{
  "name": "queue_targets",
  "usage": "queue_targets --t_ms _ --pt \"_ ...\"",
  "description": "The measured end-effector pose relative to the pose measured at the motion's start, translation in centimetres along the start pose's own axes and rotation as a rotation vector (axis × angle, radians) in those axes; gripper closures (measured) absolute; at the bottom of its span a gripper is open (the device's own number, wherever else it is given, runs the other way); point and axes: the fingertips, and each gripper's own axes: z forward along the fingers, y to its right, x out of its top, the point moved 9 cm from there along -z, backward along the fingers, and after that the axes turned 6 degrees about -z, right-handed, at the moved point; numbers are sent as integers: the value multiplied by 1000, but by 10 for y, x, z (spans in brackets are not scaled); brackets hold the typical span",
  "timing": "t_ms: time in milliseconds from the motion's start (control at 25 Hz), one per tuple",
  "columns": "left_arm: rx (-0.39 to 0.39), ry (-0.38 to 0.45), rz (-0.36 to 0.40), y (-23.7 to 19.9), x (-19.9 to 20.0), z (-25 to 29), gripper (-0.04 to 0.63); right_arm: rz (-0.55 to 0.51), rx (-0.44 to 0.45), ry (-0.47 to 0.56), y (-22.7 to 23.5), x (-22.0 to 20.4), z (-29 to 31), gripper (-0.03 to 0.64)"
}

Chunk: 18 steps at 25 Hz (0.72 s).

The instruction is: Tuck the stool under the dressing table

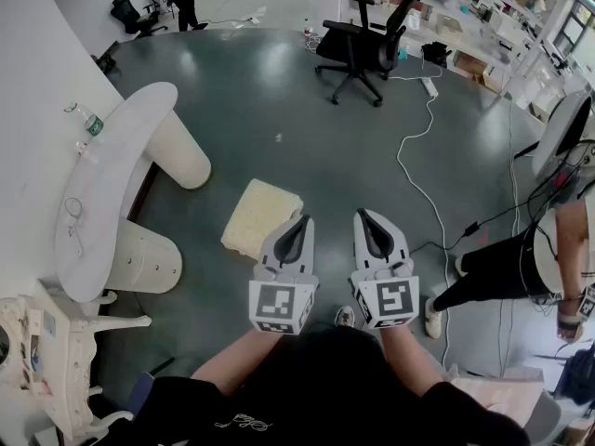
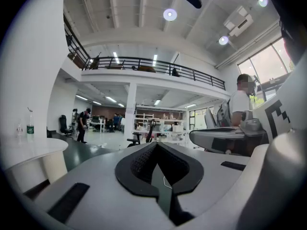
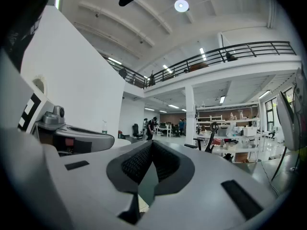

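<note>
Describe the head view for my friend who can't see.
The left gripper and right gripper, both shut and empty, are held side by side over a dark floor. A cream stool sits just ahead, apart from the white dressing table at left.

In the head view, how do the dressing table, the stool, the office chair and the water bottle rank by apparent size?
1. dressing table
2. office chair
3. stool: close to the chair, which stands farther away, so this pair is unsure
4. water bottle
</note>
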Motion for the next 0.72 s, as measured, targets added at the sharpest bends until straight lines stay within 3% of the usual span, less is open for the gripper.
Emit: queue_targets --t_ms 320,720 --pt "20 -4 7 27 -5 13 589 16 38 38 23 -6 -8 611" --pt "144 -49 11 58 -18 15 590 36 198 19 47 -26 -8 611"
